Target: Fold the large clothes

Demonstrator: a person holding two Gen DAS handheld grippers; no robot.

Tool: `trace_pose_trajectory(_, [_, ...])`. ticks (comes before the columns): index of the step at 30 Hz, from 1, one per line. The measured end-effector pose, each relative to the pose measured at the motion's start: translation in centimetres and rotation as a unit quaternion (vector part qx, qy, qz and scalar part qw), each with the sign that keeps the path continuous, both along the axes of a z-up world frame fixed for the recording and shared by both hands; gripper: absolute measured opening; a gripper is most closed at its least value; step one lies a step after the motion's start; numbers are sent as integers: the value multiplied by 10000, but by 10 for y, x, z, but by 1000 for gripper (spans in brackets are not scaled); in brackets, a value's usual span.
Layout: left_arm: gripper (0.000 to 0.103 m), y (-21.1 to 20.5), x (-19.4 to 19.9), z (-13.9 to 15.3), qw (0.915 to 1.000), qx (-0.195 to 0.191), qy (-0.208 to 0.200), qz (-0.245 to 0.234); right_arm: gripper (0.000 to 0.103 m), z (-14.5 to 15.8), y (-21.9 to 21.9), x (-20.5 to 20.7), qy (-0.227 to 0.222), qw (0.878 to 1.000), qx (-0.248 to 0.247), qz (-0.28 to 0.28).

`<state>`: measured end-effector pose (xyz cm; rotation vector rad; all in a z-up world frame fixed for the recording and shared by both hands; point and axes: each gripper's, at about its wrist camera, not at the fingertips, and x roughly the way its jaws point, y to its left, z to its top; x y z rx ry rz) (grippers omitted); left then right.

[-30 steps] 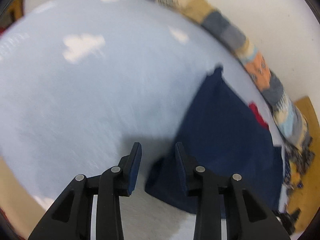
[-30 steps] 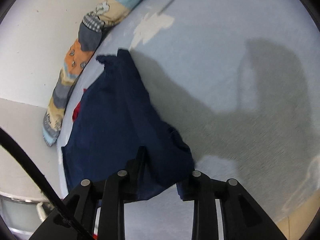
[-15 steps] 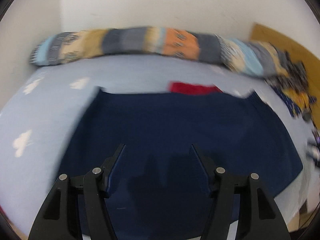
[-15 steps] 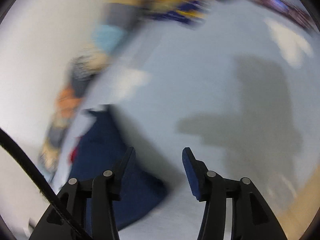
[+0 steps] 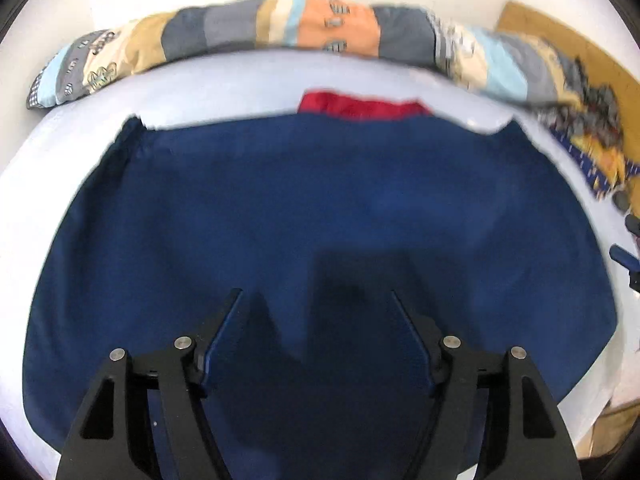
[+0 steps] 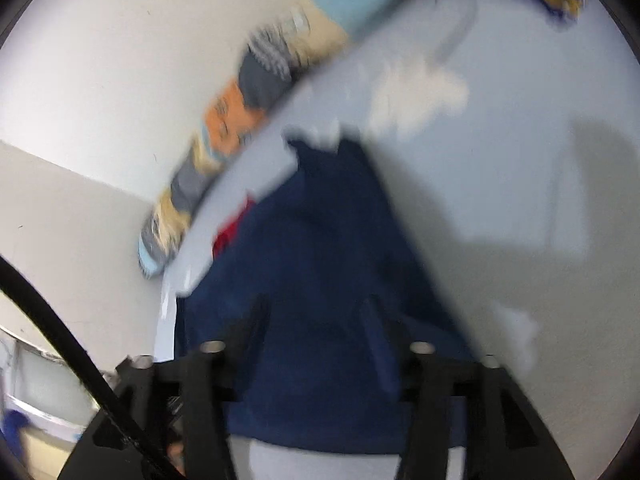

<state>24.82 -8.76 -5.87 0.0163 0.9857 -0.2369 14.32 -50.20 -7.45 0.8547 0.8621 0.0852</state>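
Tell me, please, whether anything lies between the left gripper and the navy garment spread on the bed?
Nothing visible does. The left gripper is open directly over the navy garment, with only bare cloth between and ahead of its fingers. The red piece peeks out at the far edge, and the patchwork bolster lies beyond it, both well clear.
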Motion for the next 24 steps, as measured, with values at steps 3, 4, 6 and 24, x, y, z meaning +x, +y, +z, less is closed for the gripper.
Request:
trace_pose_trajectory(3, [71, -1, -3, 7, 9999, -41, -116, -14, 78, 3, -20, -4, 87, 9987, -484, -124])
trace_pose_trajectory(4, [71, -1, -2, 7, 9999, -56, -93, -28, 78, -3, -25, -2, 220, 9985, -499, 3])
trace_pose_trajectory(6, [71, -3, -2, 5, 9999, -99, -20, -96, 78, -20, -30, -5, 427, 9983, -335, 231])
trace_pose_trajectory(24, [71, -11, -1, 0, 9998, 64, 2, -209, 37, -63, 18, 53, 562, 9759, -443, 2060])
